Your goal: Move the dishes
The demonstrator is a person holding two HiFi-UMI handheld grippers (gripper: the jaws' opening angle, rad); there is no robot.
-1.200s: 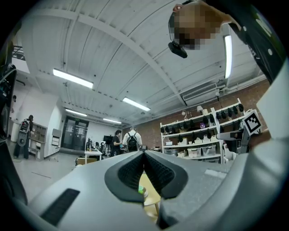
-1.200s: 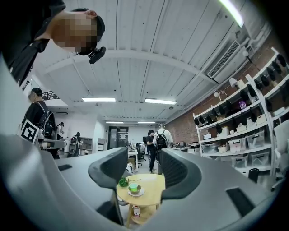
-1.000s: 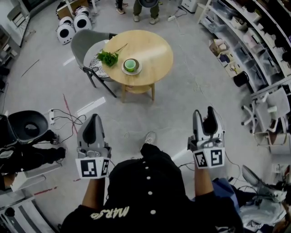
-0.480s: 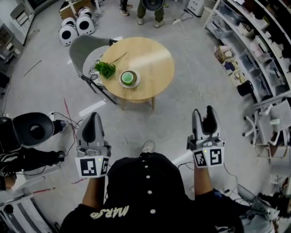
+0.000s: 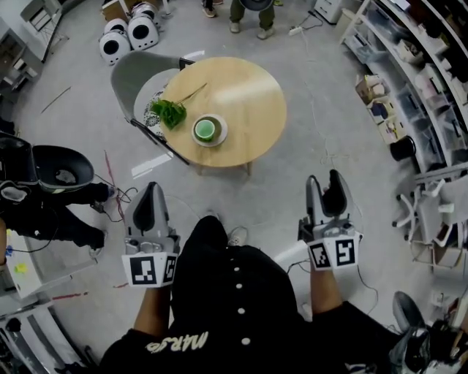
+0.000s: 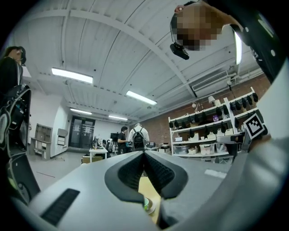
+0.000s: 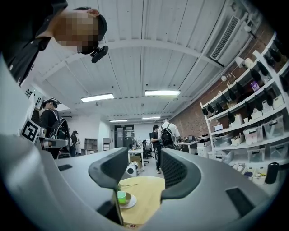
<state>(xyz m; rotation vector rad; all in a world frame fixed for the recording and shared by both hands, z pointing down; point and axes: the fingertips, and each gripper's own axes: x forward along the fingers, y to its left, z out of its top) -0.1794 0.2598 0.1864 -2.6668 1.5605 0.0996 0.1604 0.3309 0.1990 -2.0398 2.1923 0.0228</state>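
Note:
A green cup (image 5: 207, 129) stands in a bowl on a white saucer (image 5: 219, 139) near the front left of a round wooden table (image 5: 248, 95). A green leafy sprig (image 5: 170, 113) lies at the table's left edge. My left gripper (image 5: 151, 204) is shut, its jaws pressed together, holding nothing. My right gripper (image 5: 328, 196) is open with an empty gap. Both hang well short of the table, over the floor. In the right gripper view the cup (image 7: 121, 195) and saucer (image 7: 128, 203) show between the jaws; in the left gripper view only the saucer's edge (image 6: 150, 208) peeks out.
A grey chair (image 5: 139, 77) stands at the table's left side. Shelving (image 5: 417, 66) with boxes lines the right wall. A person in black (image 5: 51, 212) with a round dark object is at my left. Cables lie on the floor (image 5: 121, 197). People stand beyond the table (image 5: 248, 11).
I have stepped forward; the table has shifted slightly nearer and right in the head view. The person at left has moved closer. Both grippers keep their pose.

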